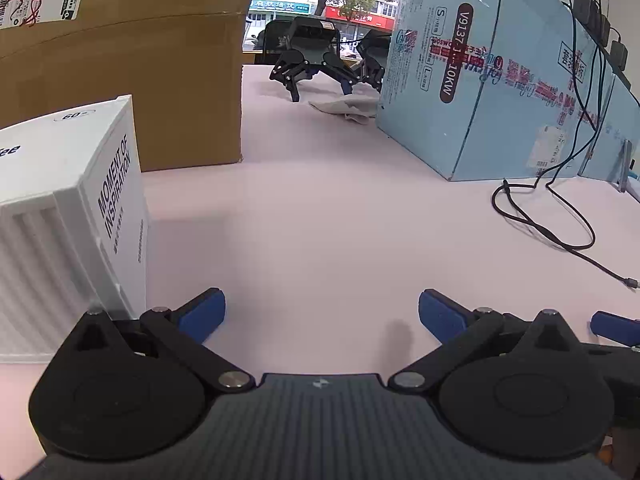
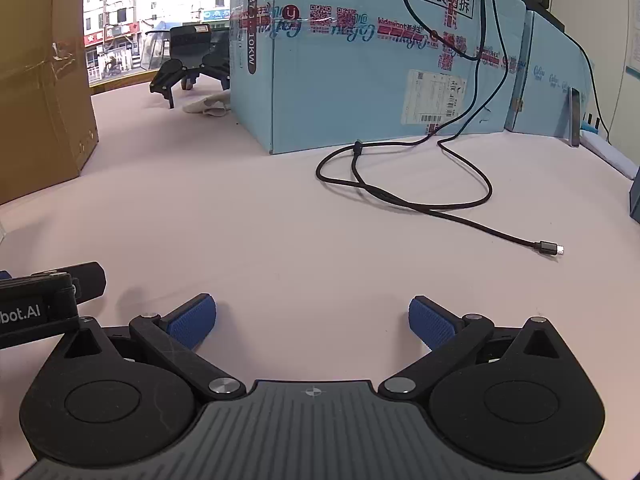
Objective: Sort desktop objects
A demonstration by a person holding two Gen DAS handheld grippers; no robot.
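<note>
Two grippers are sitting low over the desk, and you are holding nothing in either.

In the left wrist view, your left gripper is hovering with its jaws spread wide and only bare desk between the blue pads. A white box is standing just beside the left pad, with a brown carton behind it. A blue carton is rising on the right, and a black cable is trailing off it onto the desk. A spare gripper and a crumpled cloth are lying far back.

In the right wrist view, your right gripper is likewise gaping wide and empty. The cable is looping ahead and to the right, its plug lying free, well apart from the pads. The left gripper's edge is showing close alongside.

You are looking to be at the start of a pick, with no object chosen yet. The cable seems the likeliest loose item; reaching it calls for moving the right gripper forward and right, straddling one strand, then closing. The thin cord may slip, so you are better off going for the doubled section near the loop.
</note>
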